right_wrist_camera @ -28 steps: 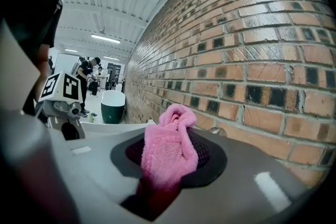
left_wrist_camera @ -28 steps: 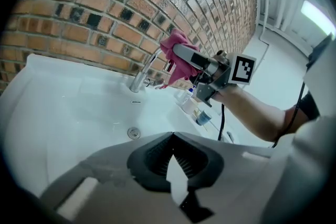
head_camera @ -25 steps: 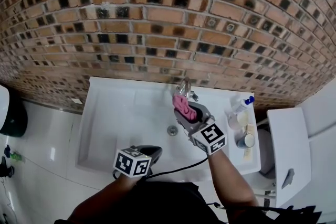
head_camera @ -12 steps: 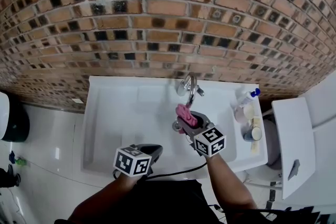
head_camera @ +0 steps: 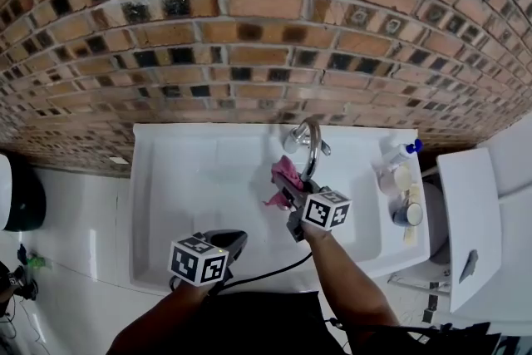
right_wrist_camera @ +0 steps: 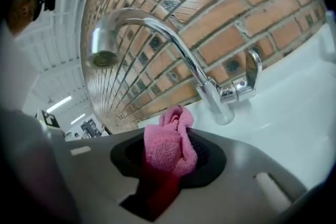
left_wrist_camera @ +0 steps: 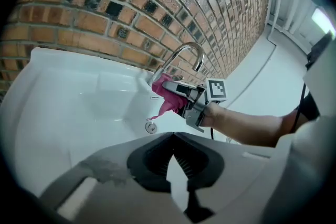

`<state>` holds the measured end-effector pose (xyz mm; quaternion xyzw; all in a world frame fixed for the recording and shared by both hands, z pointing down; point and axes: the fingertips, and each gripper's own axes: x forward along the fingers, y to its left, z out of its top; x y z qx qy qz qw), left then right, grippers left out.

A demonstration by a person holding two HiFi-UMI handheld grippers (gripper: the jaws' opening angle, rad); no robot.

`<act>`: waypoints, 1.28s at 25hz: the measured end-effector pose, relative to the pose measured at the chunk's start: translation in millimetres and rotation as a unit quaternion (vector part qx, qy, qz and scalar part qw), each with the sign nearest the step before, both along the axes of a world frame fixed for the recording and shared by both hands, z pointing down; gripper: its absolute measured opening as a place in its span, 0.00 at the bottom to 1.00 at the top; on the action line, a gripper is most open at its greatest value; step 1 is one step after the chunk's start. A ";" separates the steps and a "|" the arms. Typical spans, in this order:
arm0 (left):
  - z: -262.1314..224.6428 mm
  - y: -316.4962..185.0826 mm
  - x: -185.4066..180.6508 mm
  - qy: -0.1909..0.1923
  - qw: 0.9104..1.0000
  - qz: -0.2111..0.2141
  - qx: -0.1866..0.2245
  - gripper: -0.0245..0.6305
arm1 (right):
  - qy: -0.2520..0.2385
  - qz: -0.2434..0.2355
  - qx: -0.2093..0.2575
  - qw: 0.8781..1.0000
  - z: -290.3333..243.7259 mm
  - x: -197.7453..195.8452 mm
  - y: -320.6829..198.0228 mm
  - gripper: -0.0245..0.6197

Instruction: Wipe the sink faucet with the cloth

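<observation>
A chrome faucet (head_camera: 307,141) with a curved spout stands at the back of the white sink (head_camera: 183,204). My right gripper (head_camera: 285,181) is shut on a pink cloth (head_camera: 285,173), just left of and below the spout, with the cloth close beside it. In the right gripper view the pink cloth (right_wrist_camera: 170,145) bunches between the jaws, the faucet (right_wrist_camera: 184,55) arching above and its lever (right_wrist_camera: 251,76) to the right. My left gripper (head_camera: 229,244) hovers at the sink's front rim, shut with nothing in it. The left gripper view shows the cloth (left_wrist_camera: 167,96) under the faucet (left_wrist_camera: 181,57).
A brick wall (head_camera: 249,29) rises behind the sink. The drain (left_wrist_camera: 151,127) lies in the basin's middle. A spray bottle (head_camera: 397,155) and small containers (head_camera: 407,214) crowd the sink's right ledge. A white surface (head_camera: 482,237) stands at the far right.
My right gripper with the cloth dropped away from the faucet, then swung left and up beside the spout. The left gripper stayed near the front rim.
</observation>
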<state>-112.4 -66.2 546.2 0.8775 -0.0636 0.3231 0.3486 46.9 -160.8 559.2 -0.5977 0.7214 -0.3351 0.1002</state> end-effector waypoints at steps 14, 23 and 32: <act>22.6 -28.8 -6.8 -0.028 0.999 -0.024 -0.023 0.04 | -0.205 0.122 0.024 0.971 33.9 44.6 -64.4 0.24; 28.6 -27.8 -1.4 -0.034 0.999 -0.017 -0.029 0.04 | -0.219 0.131 0.050 0.966 24.1 53.1 -62.6 0.24; 25.3 -21.6 -0.5 -0.032 0.999 -0.012 -0.024 0.04 | -0.263 0.126 0.102 0.951 -7.1 50.3 -62.0 0.24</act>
